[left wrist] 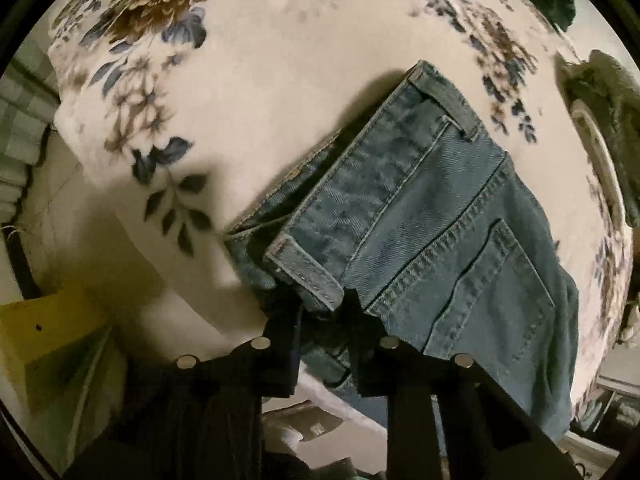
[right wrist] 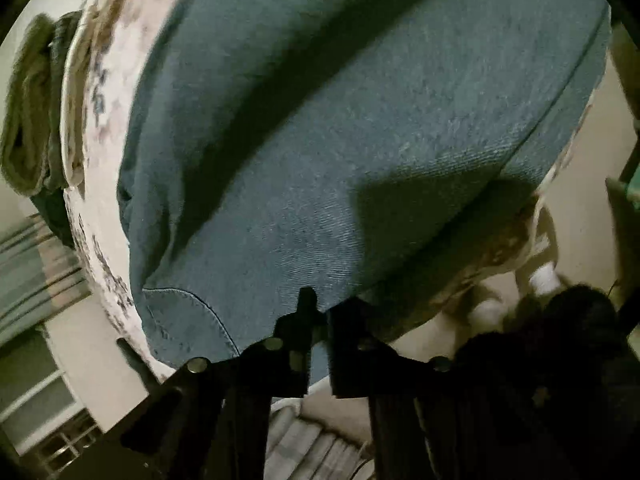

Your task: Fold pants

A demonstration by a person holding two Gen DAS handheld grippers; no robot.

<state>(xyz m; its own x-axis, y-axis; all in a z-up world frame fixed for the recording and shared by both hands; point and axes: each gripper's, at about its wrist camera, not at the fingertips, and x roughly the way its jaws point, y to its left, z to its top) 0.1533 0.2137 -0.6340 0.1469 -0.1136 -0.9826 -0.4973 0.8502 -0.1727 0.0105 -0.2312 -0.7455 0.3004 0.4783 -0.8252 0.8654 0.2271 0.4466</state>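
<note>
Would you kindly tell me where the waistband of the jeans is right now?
In the left wrist view the waistband runs diagonally across the centre, on the flowered sheet, its lower end between the left gripper fingers.

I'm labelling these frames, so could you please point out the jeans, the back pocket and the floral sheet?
jeans point(right wrist: 320, 152): right wrist view, leg fabric.
back pocket point(left wrist: 492, 292): left wrist view, pocket middle.
floral sheet point(left wrist: 280, 64): left wrist view, bare part.
</note>
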